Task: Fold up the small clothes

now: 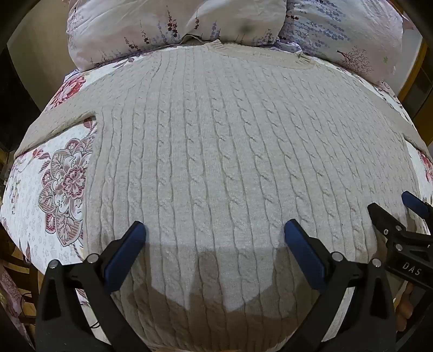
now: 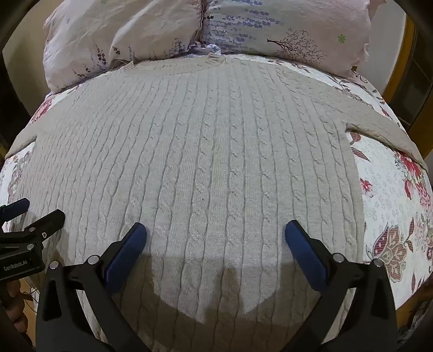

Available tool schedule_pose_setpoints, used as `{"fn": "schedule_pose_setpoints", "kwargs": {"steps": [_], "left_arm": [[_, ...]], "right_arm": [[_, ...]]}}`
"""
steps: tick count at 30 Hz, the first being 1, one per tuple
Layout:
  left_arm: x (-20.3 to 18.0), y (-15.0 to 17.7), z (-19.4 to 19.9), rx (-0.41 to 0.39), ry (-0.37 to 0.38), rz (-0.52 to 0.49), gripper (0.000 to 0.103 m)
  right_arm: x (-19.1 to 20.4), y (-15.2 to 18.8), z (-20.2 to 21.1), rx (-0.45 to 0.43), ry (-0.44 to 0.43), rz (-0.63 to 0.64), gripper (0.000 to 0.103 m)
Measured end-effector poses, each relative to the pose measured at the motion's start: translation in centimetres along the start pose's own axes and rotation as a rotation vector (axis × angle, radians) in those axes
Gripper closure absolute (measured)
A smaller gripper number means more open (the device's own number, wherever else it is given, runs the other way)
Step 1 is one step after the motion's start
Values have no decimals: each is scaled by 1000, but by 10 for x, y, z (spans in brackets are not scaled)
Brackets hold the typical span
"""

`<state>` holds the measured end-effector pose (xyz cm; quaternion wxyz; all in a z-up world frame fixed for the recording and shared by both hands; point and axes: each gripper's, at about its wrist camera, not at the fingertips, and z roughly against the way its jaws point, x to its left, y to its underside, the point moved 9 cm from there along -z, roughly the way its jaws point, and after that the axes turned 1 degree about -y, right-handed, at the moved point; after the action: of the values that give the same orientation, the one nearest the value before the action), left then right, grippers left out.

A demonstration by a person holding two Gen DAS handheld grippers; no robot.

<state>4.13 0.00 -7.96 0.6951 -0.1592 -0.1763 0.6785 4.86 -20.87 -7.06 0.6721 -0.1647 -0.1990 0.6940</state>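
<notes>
A cream cable-knit sweater (image 1: 216,151) lies spread flat on the bed, collar (image 1: 216,44) at the far end by the pillows, sleeves stretched out to both sides. It also fills the right wrist view (image 2: 205,162). My left gripper (image 1: 213,232) is open and empty above the sweater's near hem, left of centre. My right gripper (image 2: 215,232) is open and empty above the hem, right of centre. The right gripper shows at the right edge of the left wrist view (image 1: 392,214). The left gripper shows at the left edge of the right wrist view (image 2: 32,214).
A floral quilted bedspread (image 1: 54,184) lies under the sweater and shows on the right side too (image 2: 392,195). Two floral pillows (image 1: 162,24) lean at the head of the bed. Wooden furniture (image 2: 406,81) stands at the far right. The bed's side edges drop off close by.
</notes>
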Motion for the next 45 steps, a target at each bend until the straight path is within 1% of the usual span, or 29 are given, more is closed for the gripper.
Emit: {"fn": "schedule_pose_setpoints", "kwargs": {"steps": [45], "left_arm": [[0,-1,0,-2,-1,0,2]], "right_arm": [[-1,-1,3,-5,0,-1,1]]}}
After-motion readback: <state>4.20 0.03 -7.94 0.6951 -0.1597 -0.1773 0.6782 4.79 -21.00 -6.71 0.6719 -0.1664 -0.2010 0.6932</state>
